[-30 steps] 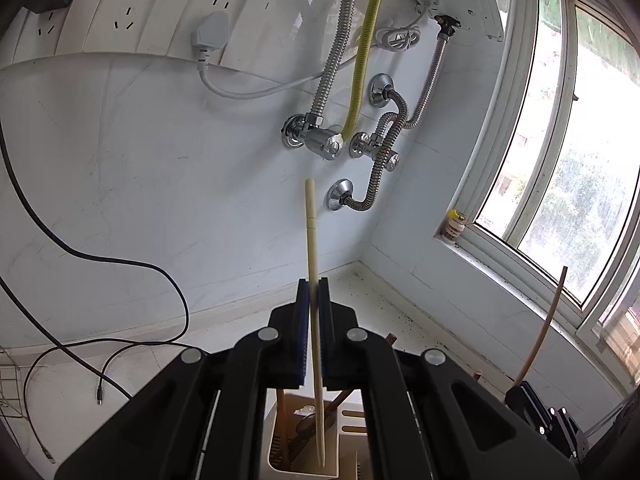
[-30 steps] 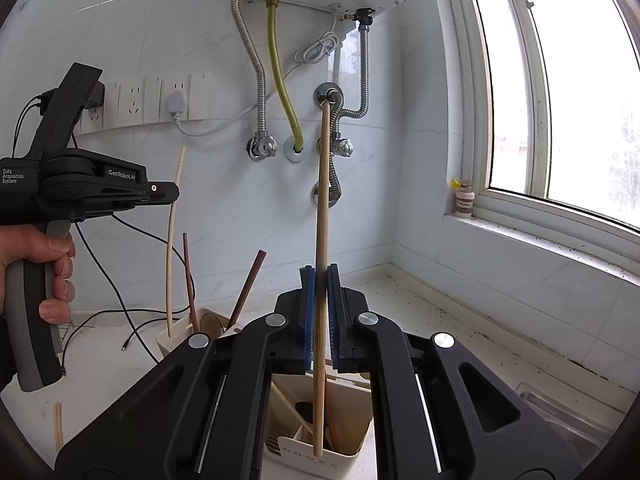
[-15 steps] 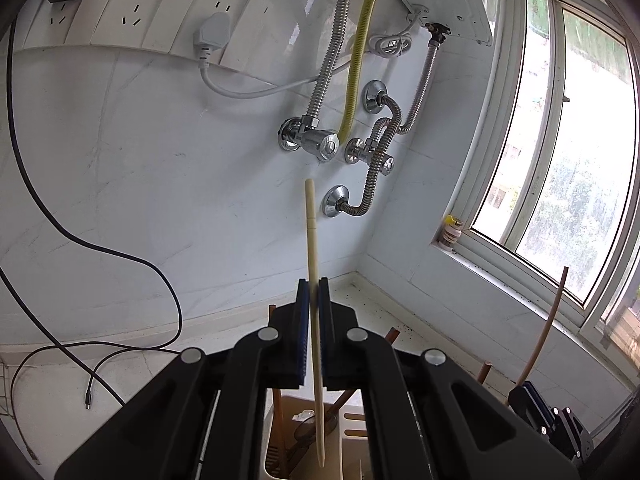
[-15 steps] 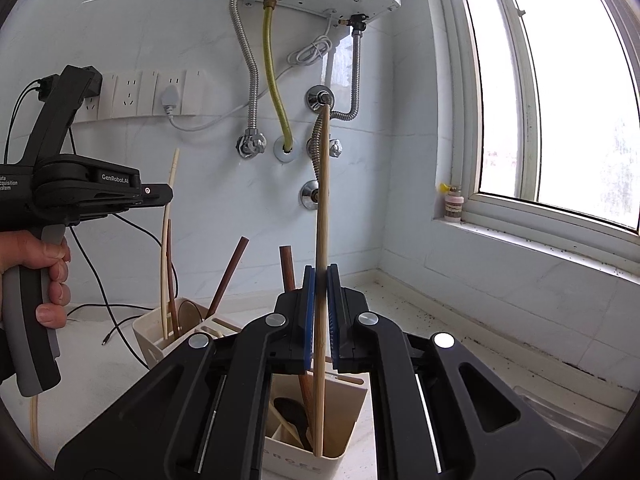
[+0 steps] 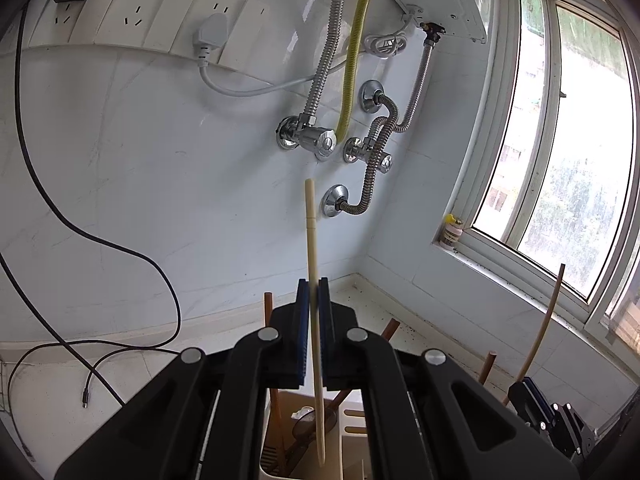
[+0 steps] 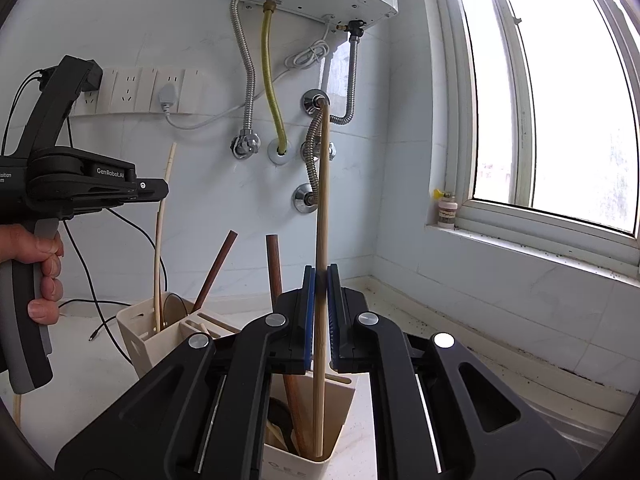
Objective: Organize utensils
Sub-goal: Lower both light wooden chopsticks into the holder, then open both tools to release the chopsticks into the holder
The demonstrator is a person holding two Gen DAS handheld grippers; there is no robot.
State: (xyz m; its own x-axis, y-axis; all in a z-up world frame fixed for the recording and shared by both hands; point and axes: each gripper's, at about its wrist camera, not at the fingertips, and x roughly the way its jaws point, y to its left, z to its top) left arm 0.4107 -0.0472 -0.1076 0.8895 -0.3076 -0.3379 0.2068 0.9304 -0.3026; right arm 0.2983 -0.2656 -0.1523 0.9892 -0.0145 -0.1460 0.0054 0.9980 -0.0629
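My left gripper (image 5: 313, 300) is shut on a pale cream chopstick (image 5: 311, 248), held upright with its lower end over a cream utensil holder (image 5: 280, 456). That holder has several brown utensil handles (image 5: 267, 308) in it. My right gripper (image 6: 319, 292) is shut on a light wooden chopstick (image 6: 322, 184), upright, with its lower end inside a second cream holder (image 6: 320, 460) that also has a dark brown handle (image 6: 274, 268). In the right wrist view the left gripper (image 6: 158, 190) holds the cream chopstick (image 6: 163, 232) down into the left holder (image 6: 160, 332).
A white tiled wall with metal hoses and valves (image 5: 316, 140) stands behind. A socket strip (image 5: 140, 16) and black cables (image 5: 100, 240) are at the left. A window sill (image 6: 540, 240) with a small bottle (image 6: 446, 210) is at the right. A sink edge (image 6: 560, 412) shows lower right.
Both grippers have come lower and closer to the holders with their chopsticks. The holders and brown handles show larger in both views.
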